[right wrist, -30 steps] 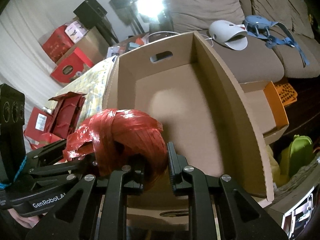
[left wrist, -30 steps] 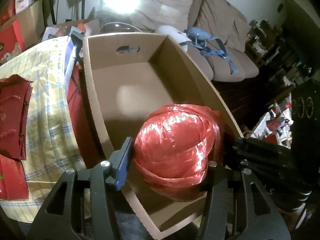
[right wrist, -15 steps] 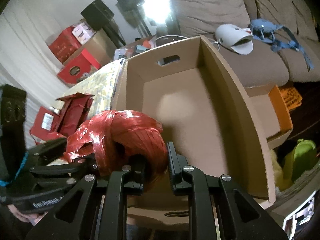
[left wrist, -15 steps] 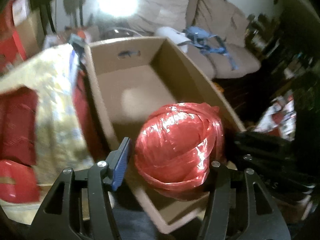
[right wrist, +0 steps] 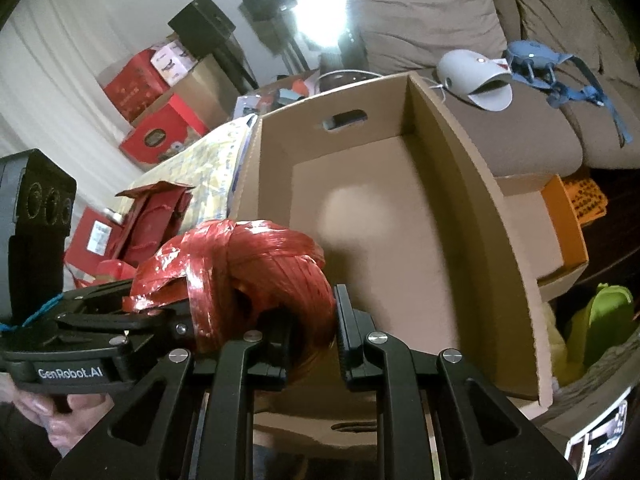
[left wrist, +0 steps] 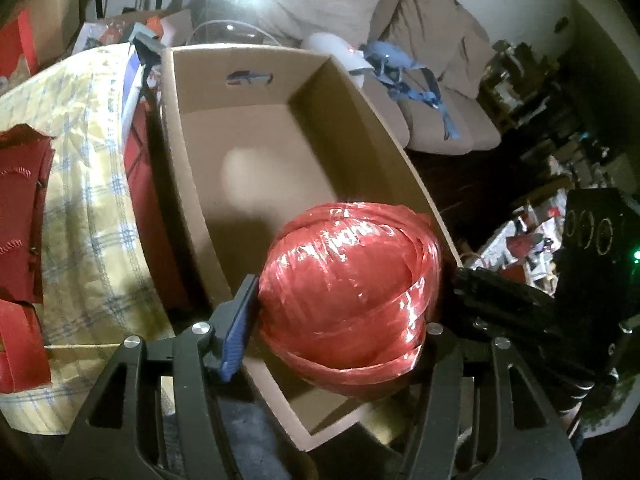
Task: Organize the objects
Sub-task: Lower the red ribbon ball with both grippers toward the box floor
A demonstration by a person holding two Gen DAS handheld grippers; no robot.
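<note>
Red twine ball (left wrist: 348,296) sits between both grippers' fingers (right wrist: 344,320).

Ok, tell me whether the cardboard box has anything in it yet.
Empty: the cardboard box shows bare floor; the red twine ball is held over its near end.

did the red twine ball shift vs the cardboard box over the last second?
No. In the right wrist view the red twine ball sits at the cardboard box near-left corner as before, pinched by the right gripper.

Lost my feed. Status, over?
Right tool clamped on red plastic twine ball; left tool just opening around it. Brown cardboard box below, nothing blocking.
</note>
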